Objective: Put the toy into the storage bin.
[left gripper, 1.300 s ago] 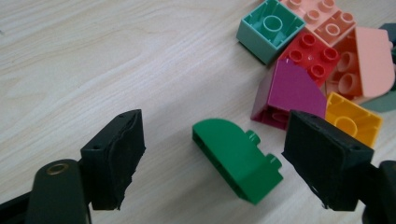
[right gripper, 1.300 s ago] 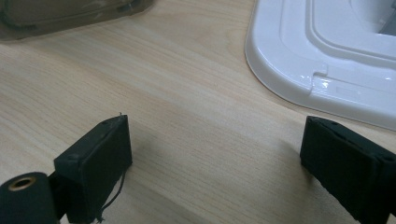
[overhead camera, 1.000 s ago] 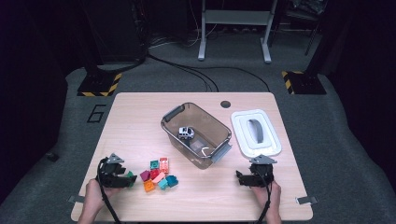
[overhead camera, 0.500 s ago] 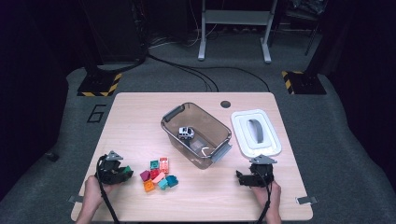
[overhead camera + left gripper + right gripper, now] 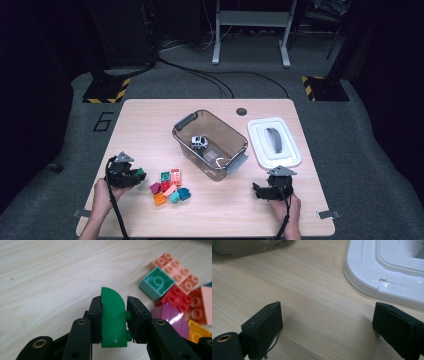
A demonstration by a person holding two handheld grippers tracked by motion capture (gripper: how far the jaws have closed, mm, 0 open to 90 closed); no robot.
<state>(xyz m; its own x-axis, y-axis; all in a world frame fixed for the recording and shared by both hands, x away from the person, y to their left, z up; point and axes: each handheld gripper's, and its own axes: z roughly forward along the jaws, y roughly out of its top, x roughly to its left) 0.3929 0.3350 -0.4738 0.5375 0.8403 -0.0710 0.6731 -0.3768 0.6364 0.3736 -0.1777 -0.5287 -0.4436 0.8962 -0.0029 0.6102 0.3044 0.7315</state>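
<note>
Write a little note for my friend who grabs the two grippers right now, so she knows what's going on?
Left gripper: shut on the green brick, lifted off the table.
Right gripper: open, holding nothing, near the white lid.
Done: a toy car sits in the clear bin.
Left: probably put the green brick in the bin, then the pile of bricks.

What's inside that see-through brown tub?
A small white toy car sits on the floor of the tub. Its near wall blurs the bottom corner, so anything small there stays unclear.
</note>
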